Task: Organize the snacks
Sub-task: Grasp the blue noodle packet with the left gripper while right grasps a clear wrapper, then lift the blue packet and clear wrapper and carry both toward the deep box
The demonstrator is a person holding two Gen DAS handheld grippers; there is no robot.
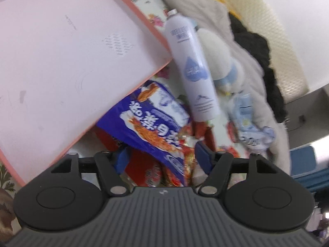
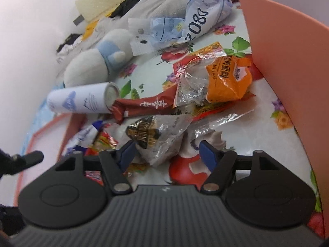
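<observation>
Both grippers are hovering over the snack pile on the flowered table, fingers spread and grasping nothing: the left gripper is straddling the blue noodle packet, with the pink box at ten o'clock. The right gripper is framing the clear black-label packet, the orange box at two o'clock. This looks like the reach-to-pick step; next, each likely needs lowering and closing on its packet.

left gripper: a ribbed dark grey body with two round black discs at its sides, black linkage arms on silver pivot pins, and blue fingers. right gripper looks the same, ribbed grey, black discs, silver pins, blue fingers, a tiny pale mark at centre.
</observation>
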